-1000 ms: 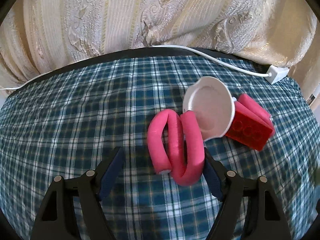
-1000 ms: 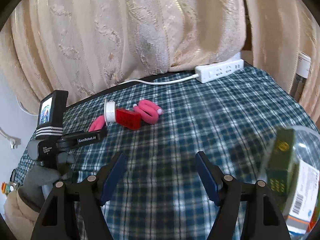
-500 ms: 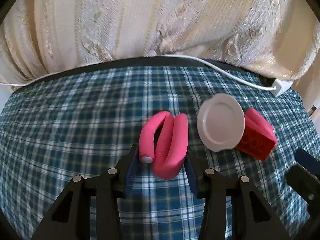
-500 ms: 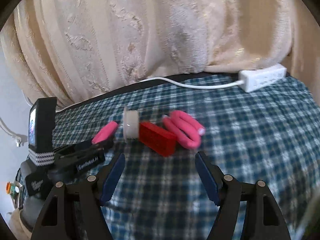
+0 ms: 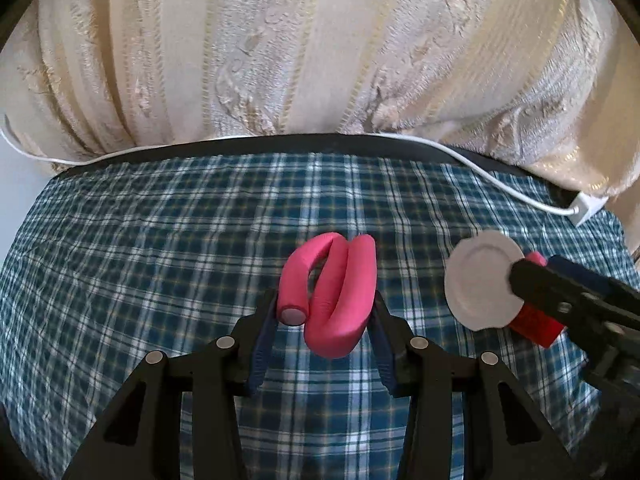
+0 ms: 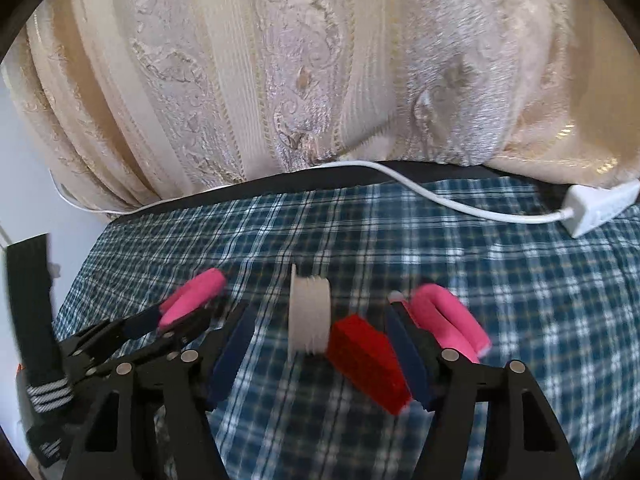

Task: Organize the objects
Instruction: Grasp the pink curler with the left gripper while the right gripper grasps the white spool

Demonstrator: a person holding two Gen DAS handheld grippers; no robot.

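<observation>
Cream brocade curtain (image 5: 320,52) hangs behind the far edge of the table, filling the upper half of both wrist views. Blue-and-white checked tablecloth (image 5: 160,240) covers the table; a dark strip of bare table edge shows along its far side. White power strip (image 6: 600,208) lies at the far right corner of the cloth, and its white cable (image 6: 420,192) runs leftward along the far edge.

Left gripper (image 5: 326,322): the two blue pads are clamped on either side of a folded pink foam hair roller (image 5: 340,292), which is squeezed between them toward the middle of the cloth; the roller's cut end faces the camera. The right wrist view shows this same gripper at the left with the roller in its tips.

Right gripper (image 6: 320,344): the jaws are closing, pads not yet pressing. Between them lie a white spool-like plastic piece (image 6: 310,320), standing on its rim, and a red building brick (image 6: 368,360) touching it on the right; the right-hand pad is close against the brick. A second pink foam roller (image 6: 448,320) lies just beyond that pad, on the right of the brick. In the left wrist view the right gripper enters from the right edge, its tip overlapping the white piece.
</observation>
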